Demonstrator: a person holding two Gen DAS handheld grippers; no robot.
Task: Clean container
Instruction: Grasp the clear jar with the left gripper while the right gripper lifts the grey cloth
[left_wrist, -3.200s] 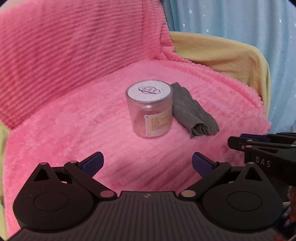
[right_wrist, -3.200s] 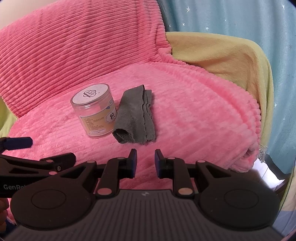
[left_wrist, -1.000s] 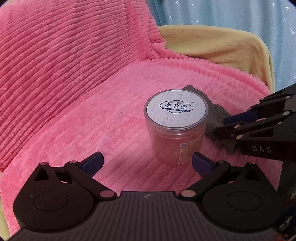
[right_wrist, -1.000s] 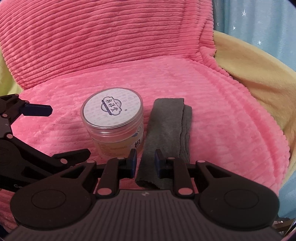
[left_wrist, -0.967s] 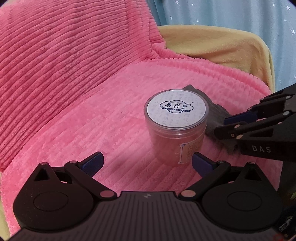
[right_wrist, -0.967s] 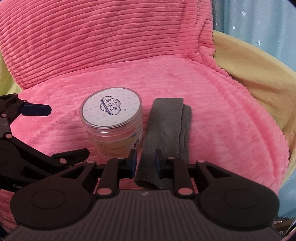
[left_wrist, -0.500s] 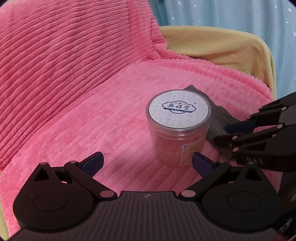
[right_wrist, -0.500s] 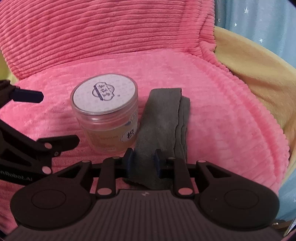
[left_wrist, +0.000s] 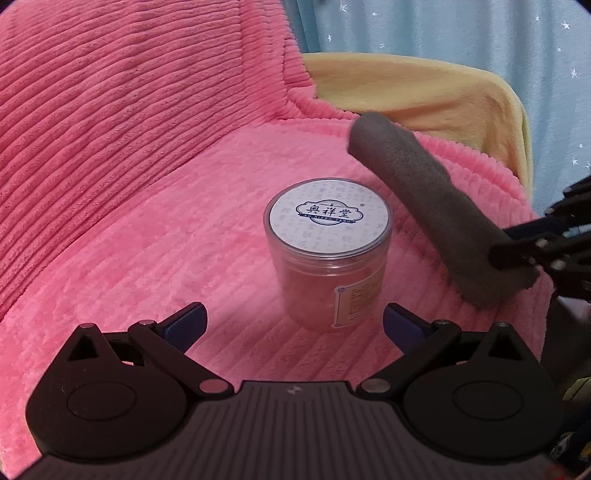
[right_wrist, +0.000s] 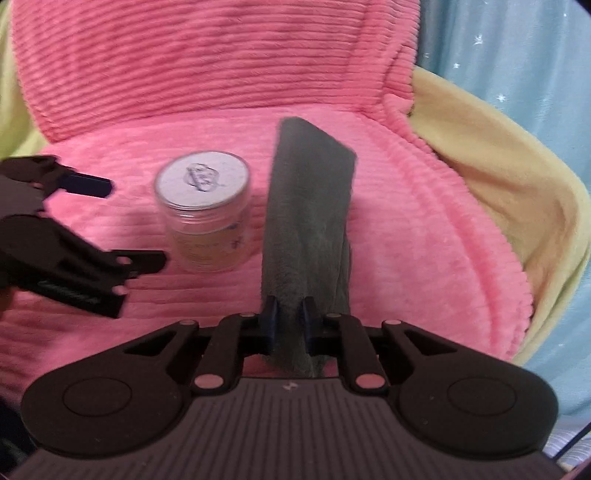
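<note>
jar (left_wrist: 328, 254) upright on pink blanket (left_wrist: 147, 240), at 12 o'clock between wide-open, empty left fingers (left_wrist: 186, 325) | right fingers (right_wrist: 271, 321) clamp grey cloth (right_wrist: 310, 206), long axis toward 12 | cloth at jar's 3 o'clock, apart

We read 奥祥堂 in dark blue inside a cloud-shaped badge on the jar lid (left_wrist: 328, 215). The jar's side label (left_wrist: 357, 297) carries print too small to read, and nothing else legible turns up.
</note>
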